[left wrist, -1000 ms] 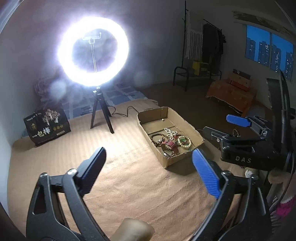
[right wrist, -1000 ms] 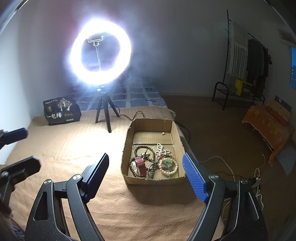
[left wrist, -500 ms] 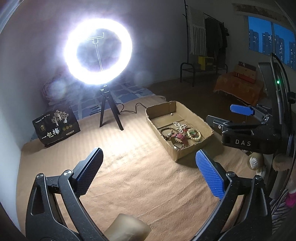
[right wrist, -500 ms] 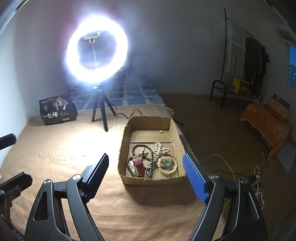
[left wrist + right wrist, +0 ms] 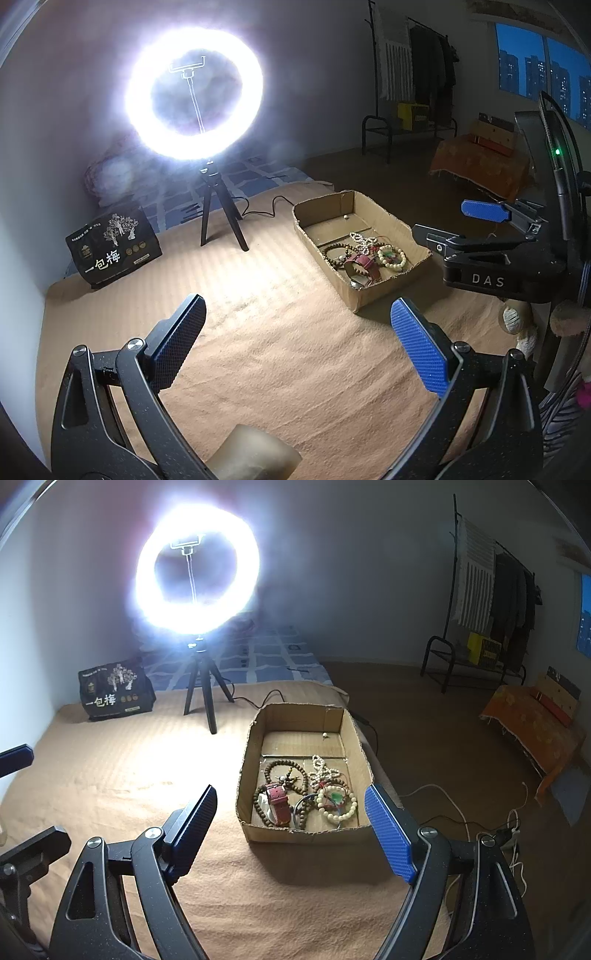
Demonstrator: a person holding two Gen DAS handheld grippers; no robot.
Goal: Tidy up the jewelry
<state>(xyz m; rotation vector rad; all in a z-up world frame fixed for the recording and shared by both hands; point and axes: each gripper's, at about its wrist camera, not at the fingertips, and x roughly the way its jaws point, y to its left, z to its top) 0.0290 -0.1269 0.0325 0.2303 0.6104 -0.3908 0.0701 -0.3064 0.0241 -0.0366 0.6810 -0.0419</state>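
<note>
A shallow cardboard box point(image 5: 255, 830) point(image 5: 373, 293) sits on the tan bedspread. Its near end holds a tangle of jewelry: a dark wooden bead string point(image 5: 282, 764), a red watch strap point(image 5: 277, 799) point(image 5: 364, 263), a cream bead bracelet point(image 5: 341, 814) point(image 5: 391, 258) and a pale bead cluster point(image 5: 325, 773). A single small bead point(image 5: 325, 734) lies at the far end. My right gripper point(image 5: 291, 821) hovers just in front of the box, open and empty. My left gripper point(image 5: 301, 339) is open and empty over bare bedspread, left of the box. The right gripper point(image 5: 476, 225) also shows at the right of the left wrist view.
A glaring ring light point(image 5: 195, 568) on a black tripod point(image 5: 203, 690) stands behind the box, its cable point(image 5: 266, 698) trailing toward it. A black printed bag point(image 5: 114, 688) leans at the back left. The bed edge drops to the floor right of the box, with white cables point(image 5: 461, 812).
In the left wrist view the scene has slid rightward and rolled a little, with the box now further right. In the right wrist view the box has drifted slightly closer. Both grippers stay open.
</note>
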